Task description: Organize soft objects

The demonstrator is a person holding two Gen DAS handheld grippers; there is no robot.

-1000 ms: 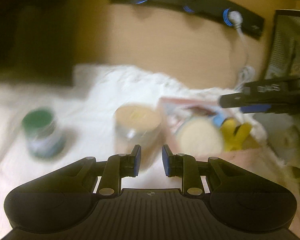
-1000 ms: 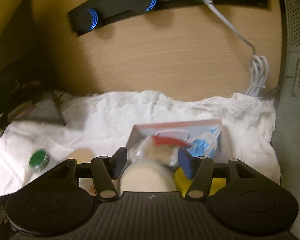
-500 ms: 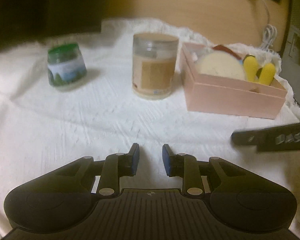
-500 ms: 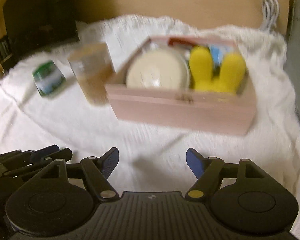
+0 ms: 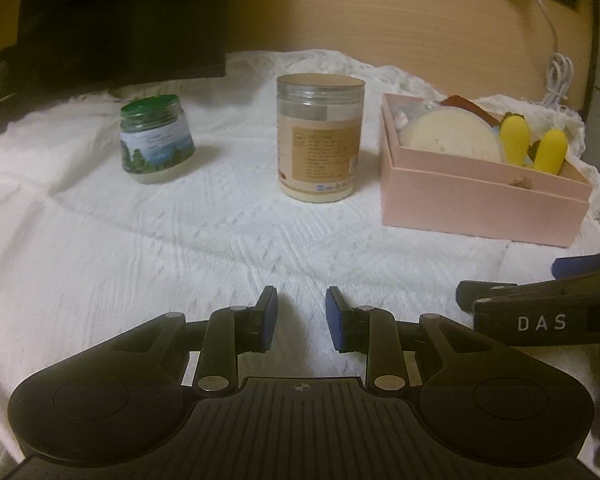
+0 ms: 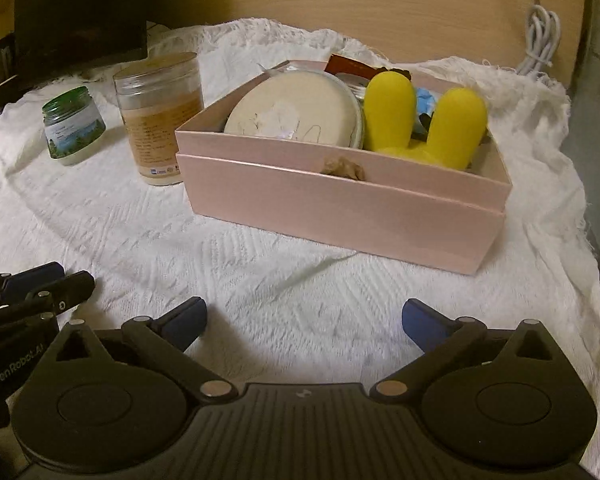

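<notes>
A pink box (image 6: pixel 340 208) stands on the white cloth (image 6: pixel 260 280) and holds a round cream pad (image 6: pixel 292 110), a yellow two-eared soft toy (image 6: pixel 420 124) and small packets behind them. The box also shows in the left wrist view (image 5: pixel 480 208) at the right. My right gripper (image 6: pixel 304 320) is open wide and empty, low over the cloth in front of the box. My left gripper (image 5: pixel 300 316) has a narrow gap between its pads and holds nothing, over the cloth nearer than the jars.
A tall clear jar with a tan lid (image 5: pixel 320 136) and a small green-lidded jar (image 5: pixel 154 138) stand left of the box. A dark block (image 5: pixel 112 24) is at the back left. A white cable (image 5: pixel 556 76) hangs at the back right wall.
Both grippers have drawn back and down from above the box to low over the cloth's near part. The right gripper's jaws have opened wider. The box contents stay put.
</notes>
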